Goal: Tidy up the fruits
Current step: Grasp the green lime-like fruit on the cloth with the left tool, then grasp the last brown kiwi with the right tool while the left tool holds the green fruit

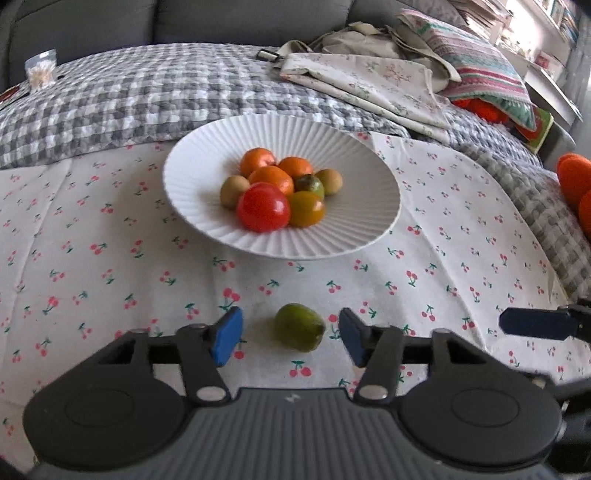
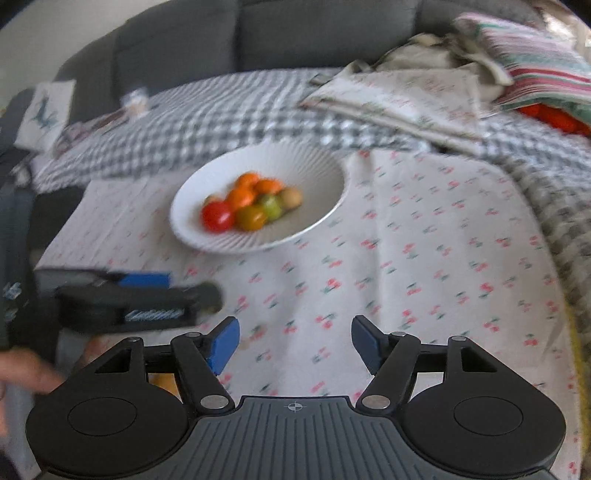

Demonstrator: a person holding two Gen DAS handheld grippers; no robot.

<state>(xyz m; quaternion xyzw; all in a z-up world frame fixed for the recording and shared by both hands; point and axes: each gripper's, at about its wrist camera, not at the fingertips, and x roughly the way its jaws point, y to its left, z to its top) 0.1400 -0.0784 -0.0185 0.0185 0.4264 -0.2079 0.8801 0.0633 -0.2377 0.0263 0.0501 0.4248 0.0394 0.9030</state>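
Green fruit (image 1: 300,327), seemingly untouched, between spread jaws.

My left wrist camera sits low, just above the cherry-print cloth (image 1: 424,229), looking forward between my left gripper (image 1: 290,334) fingers along the bed toward the grey sofa back (image 1: 221,18) across the top of the frame. It is close: a green fruit (image 1: 299,326) fills the gap at lower centre, and the white ribbed plate (image 1: 192,155) sits mid-frame. My right wrist camera rides higher and further back, facing the same way but blurred; its plate (image 2: 332,173) appears smaller, left of centre. Both views share the plate, the cloth (image 2: 443,240), the checked quilt (image 1: 129,96) and the sofa. Each catches the other gripper at its edge: right gripper (image 1: 535,324) at lower right, left gripper (image 2: 147,295) at lower left.
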